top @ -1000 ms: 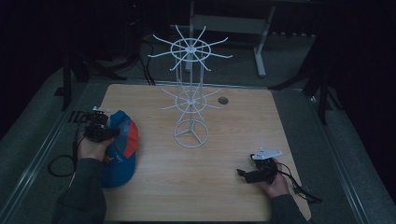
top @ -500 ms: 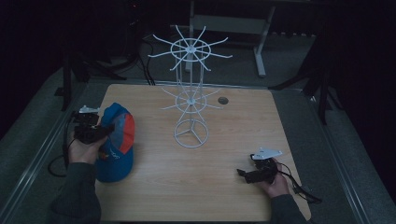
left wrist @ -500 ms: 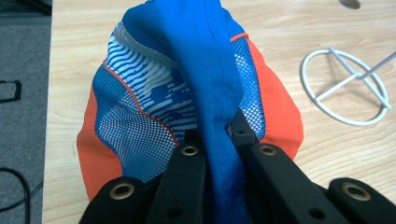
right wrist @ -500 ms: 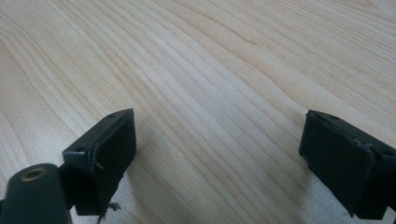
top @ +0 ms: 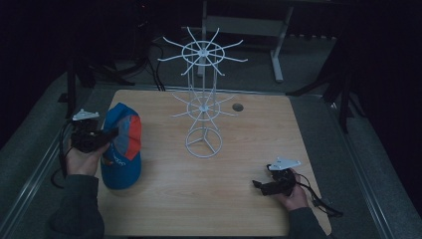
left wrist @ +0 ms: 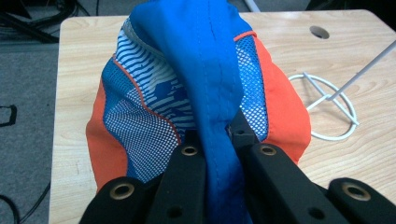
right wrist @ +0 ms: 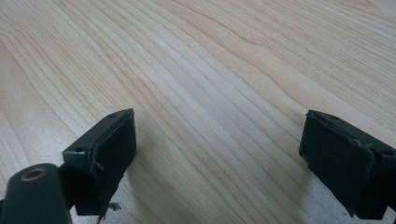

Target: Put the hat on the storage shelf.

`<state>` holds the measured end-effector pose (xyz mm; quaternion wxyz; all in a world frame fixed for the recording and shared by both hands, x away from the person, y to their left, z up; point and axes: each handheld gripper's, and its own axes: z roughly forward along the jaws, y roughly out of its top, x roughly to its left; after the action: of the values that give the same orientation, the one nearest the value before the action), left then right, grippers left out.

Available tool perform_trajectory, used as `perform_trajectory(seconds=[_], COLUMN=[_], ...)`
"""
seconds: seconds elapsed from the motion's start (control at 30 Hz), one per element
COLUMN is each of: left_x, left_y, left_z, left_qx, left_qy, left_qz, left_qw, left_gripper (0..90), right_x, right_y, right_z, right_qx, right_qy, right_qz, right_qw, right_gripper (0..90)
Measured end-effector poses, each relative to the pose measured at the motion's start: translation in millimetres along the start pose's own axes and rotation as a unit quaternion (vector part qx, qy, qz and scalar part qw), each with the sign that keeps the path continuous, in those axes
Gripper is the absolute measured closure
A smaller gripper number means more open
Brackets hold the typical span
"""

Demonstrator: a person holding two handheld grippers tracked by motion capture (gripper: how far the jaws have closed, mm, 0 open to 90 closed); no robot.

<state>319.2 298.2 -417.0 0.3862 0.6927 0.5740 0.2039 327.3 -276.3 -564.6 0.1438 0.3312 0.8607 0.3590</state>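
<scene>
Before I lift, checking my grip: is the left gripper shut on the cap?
Shut on it. The left gripper pinches a raised fold of the blue cap between its jaws.

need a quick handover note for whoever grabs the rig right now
Left gripper: shut on a fold of the cap, which is partly raised at the table's left side.
Right gripper: open, holding nothing, low over bare wood near the right front corner.
White wire rack: upright mid-table, arms bare.
Done: cap gripped.
Left: probably lift the cap across and hang it on a rack arm; the right gripper may be needed to steady things.
</scene>
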Motion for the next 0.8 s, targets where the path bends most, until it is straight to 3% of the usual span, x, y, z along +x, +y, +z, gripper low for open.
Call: perform_trajectory(seconds=[0.4,0.8], left_x=[-2.2,-5.6], left_y=[6.3,15.1], left_z=[-17.0,-33.8], left_qx=[-0.022,-0.044], left_qy=[-0.019,-0.023], left_qz=[0.010,0.021], left_qw=[0.9995,0.9985], left_gripper=[88.0,88.0], right_x=[0.0,0.0], right_y=[0.0,0.0], right_z=[0.0,0.0], right_qx=[0.000,0.000], right_qy=[0.000,0.000], right_qz=[0.000,0.000], right_qw=[1.0000,1.0000], right_gripper=[10.7,10.7])
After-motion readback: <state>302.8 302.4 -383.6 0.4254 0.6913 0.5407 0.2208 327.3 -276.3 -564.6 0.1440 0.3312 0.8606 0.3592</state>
